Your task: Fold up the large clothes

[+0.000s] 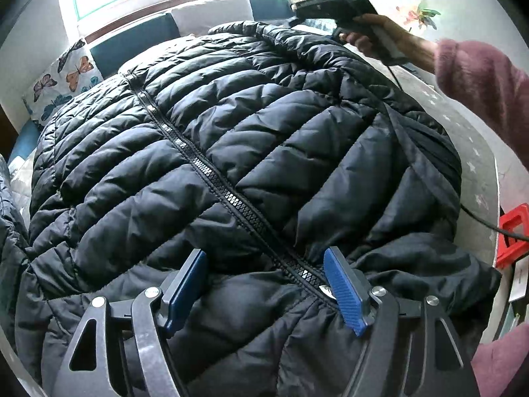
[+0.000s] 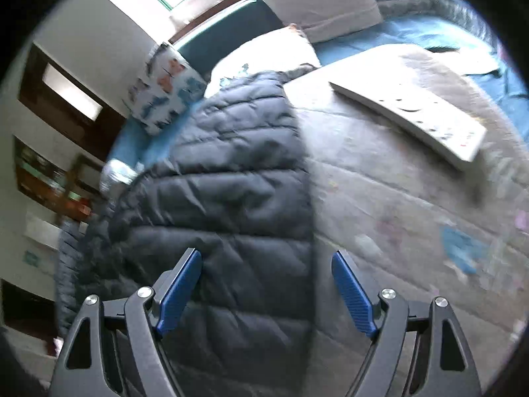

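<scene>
Two tongs hang over one black quilted jacket [image 1: 231,152] that lies spread on a grey quilt [image 2: 396,205] on a bed. Left tongs [image 1: 264,284] stand spread, tilted steeply down, with blue pads [image 1: 344,291] wide apart and nothing pinched; whether the pads touch the cloth cannot be told. Between them lies the puffed collar end of the jacket, and the closed zip [image 1: 211,175] runs away from the right-hand pad up and to the left across the jacket front. Ahead of these tongs and to the right, at the far hem of the jacket, a hand [image 1: 373,39] in a pink sleeve [image 1: 479,79] grips the handle of the right tongs [image 1: 330,3], whose fingers do not show in that view. A black cable [image 1: 479,221] trails from that hand past the jacket's right edge. Beside it, right of the left tongs, stands a red thing [image 1: 512,235].

In the right wrist view the right tongs [image 2: 267,287] are also spread and empty, with the jacket's edge running up between their pads: jacket on the left-hand side, bare quilt on the right. This view is blurred. Ahead and right of them lies a flat white board [image 2: 413,112] on the quilt. Ahead and left leans a butterfly pillow [image 2: 165,96], with a white pillow [image 2: 324,3] farther back
</scene>
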Available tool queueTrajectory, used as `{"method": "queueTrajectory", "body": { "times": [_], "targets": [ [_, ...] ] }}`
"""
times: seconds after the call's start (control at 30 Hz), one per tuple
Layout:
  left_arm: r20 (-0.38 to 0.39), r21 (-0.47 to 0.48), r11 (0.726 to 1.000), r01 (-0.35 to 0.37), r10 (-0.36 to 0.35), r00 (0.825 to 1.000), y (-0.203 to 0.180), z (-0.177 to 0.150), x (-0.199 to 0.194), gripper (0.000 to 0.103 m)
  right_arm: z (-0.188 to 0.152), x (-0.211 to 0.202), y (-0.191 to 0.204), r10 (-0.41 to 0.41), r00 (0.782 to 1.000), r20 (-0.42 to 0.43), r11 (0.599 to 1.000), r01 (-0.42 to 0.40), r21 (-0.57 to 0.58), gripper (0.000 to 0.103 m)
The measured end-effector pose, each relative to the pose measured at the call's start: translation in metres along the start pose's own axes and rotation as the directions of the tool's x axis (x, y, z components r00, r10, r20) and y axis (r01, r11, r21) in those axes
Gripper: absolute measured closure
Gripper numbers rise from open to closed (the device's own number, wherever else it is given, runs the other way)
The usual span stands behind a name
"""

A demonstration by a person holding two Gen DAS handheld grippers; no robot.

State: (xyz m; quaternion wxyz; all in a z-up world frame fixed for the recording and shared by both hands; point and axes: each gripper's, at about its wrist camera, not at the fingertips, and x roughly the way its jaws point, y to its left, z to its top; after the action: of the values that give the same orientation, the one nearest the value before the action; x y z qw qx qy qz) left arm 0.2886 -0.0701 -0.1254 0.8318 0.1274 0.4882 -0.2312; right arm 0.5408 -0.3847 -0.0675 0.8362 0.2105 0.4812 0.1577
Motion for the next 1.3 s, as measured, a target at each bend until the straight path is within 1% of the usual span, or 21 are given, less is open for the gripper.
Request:
{"method": "queueTrajectory", "body": {
  "times": [0.03, 0.07, 0.13, 0.17, 0.27, 0.4, 0.47, 0.5, 0.6, 0.63, 0.67, 0.77, 0.83, 0.93, 1.0, 1.03, 1.07, 1.13, 1.17, 1.2, 1.3],
  "targets": [
    [0.003, 0.002, 1.000, -0.004, 0.004, 1.000, 0.000, 0.000, 0.001, 0.023, 0.002, 0.002, 0.003, 0.009, 1.000, 0.008, 1.000, -0.009, 0.001, 0.020],
    [0.004, 0.003, 1.000, -0.007, 0.007, 1.000, 0.000, 0.000, 0.001, 0.022, 0.005, 0.005, 0.007, 0.016, 1.000, 0.006, 1.000, -0.016, -0.006, 0.033],
    [0.005, 0.003, 1.000, -0.008, 0.008, 1.000, 0.000, 0.000, 0.002, 0.021, 0.007, 0.011, 0.017, -0.013, 1.000, 0.002, 1.000, 0.013, -0.026, 0.063],
    [0.005, 0.004, 1.000, -0.007, 0.007, 1.000, 0.000, 0.000, 0.003, 0.021, 0.007, 0.011, 0.024, -0.044, 0.999, -0.001, 0.998, 0.044, -0.039, 0.086],
    [0.007, 0.007, 1.000, -0.011, 0.011, 1.000, 0.000, 0.000, 0.003, 0.021, 0.008, -0.008, 0.040, -0.108, 0.993, 0.040, 0.991, 0.111, -0.080, 0.090],
    [0.010, 0.013, 1.000, -0.015, 0.014, 1.000, 0.000, 0.001, 0.003, 0.021, 0.006, -0.072, 0.051, -0.165, 0.970, 0.179, 0.974, 0.189, -0.127, 0.092],
    [0.015, 0.017, 1.000, -0.022, 0.021, 1.000, 0.000, 0.001, 0.003, 0.021, 0.003, -0.108, 0.055, -0.207, 0.946, 0.250, 0.959, 0.247, -0.141, 0.092],
    [0.017, 0.018, 1.000, -0.024, 0.024, 1.000, -0.001, 0.000, 0.002, 0.021, -0.003, -0.131, 0.058, -0.249, 0.924, 0.291, 0.943, 0.299, -0.145, 0.092],
    [0.026, 0.012, 1.000, -0.019, 0.019, 1.000, -0.001, -0.001, 0.002, 0.021, -0.020, -0.157, 0.041, -0.318, 0.888, 0.333, 0.923, 0.370, -0.106, 0.092],
    [0.026, 0.006, 1.000, -0.014, 0.014, 1.000, -0.001, -0.003, 0.001, 0.021, -0.022, -0.153, 0.026, -0.359, 0.881, 0.307, 0.912, 0.401, -0.083, 0.092],
    [0.026, 0.000, 1.000, -0.010, 0.010, 1.000, 0.000, -0.003, 0.000, 0.021, -0.027, -0.142, 0.005, -0.390, 0.891, 0.235, 0.909, 0.413, -0.057, 0.092],
    [0.013, 0.001, 1.000, -0.016, 0.016, 1.000, 0.002, -0.003, -0.007, 0.021, -0.038, -0.110, -0.057, -0.396, 0.917, 0.047, 0.916, 0.391, 0.088, 0.089],
    [0.016, 0.013, 1.000, -0.025, 0.025, 1.000, 0.004, -0.003, -0.016, 0.021, -0.048, -0.100, -0.083, -0.399, 0.917, -0.013, 0.904, 0.396, 0.159, 0.081],
    [0.042, 0.007, 0.997, -0.076, 0.075, 0.996, 0.015, -0.005, -0.039, 0.021, -0.047, -0.108, -0.072, -0.481, 0.877, -0.002, 0.870, 0.477, 0.122, 0.076],
    [0.073, -0.043, 0.994, -0.100, 0.103, 0.992, 0.032, -0.006, -0.061, 0.021, -0.042, -0.124, -0.050, -0.560, 0.827, 0.050, 0.828, 0.557, 0.059, 0.075],
    [0.088, -0.069, 0.991, -0.111, 0.117, 0.989, 0.042, -0.006, -0.071, 0.021, -0.041, -0.130, -0.040, -0.573, 0.816, 0.074, 0.819, 0.572, 0.041, 0.075],
    [0.110, -0.113, 0.984, -0.137, 0.149, 0.983, 0.057, -0.008, -0.085, 0.021, -0.040, -0.140, -0.023, -0.561, 0.819, 0.119, 0.825, 0.564, 0.010, 0.073],
    [0.129, -0.182, 0.967, -0.180, 0.205, 0.970, 0.082, -0.010, -0.103, 0.020, -0.048, -0.147, 0.000, -0.498, 0.852, 0.163, 0.858, 0.511, -0.049, 0.058],
    [0.130, -0.239, 0.948, -0.210, 0.245, 0.961, 0.103, -0.013, -0.113, 0.020, -0.052, -0.150, 0.013, -0.460, 0.871, 0.175, 0.874, 0.478, -0.083, 0.043],
    [0.128, -0.273, 0.936, -0.220, 0.262, 0.956, 0.117, -0.016, -0.119, 0.020, -0.059, -0.150, 0.031, -0.405, 0.894, 0.189, 0.890, 0.433, -0.139, 0.035],
    [0.124, -0.389, 0.895, -0.217, 0.284, 0.951, 0.176, -0.020, -0.134, 0.020, -0.082, -0.140, 0.059, -0.307, 0.937, 0.166, 0.908, 0.340, -0.245, 0.035]
  ]
}}
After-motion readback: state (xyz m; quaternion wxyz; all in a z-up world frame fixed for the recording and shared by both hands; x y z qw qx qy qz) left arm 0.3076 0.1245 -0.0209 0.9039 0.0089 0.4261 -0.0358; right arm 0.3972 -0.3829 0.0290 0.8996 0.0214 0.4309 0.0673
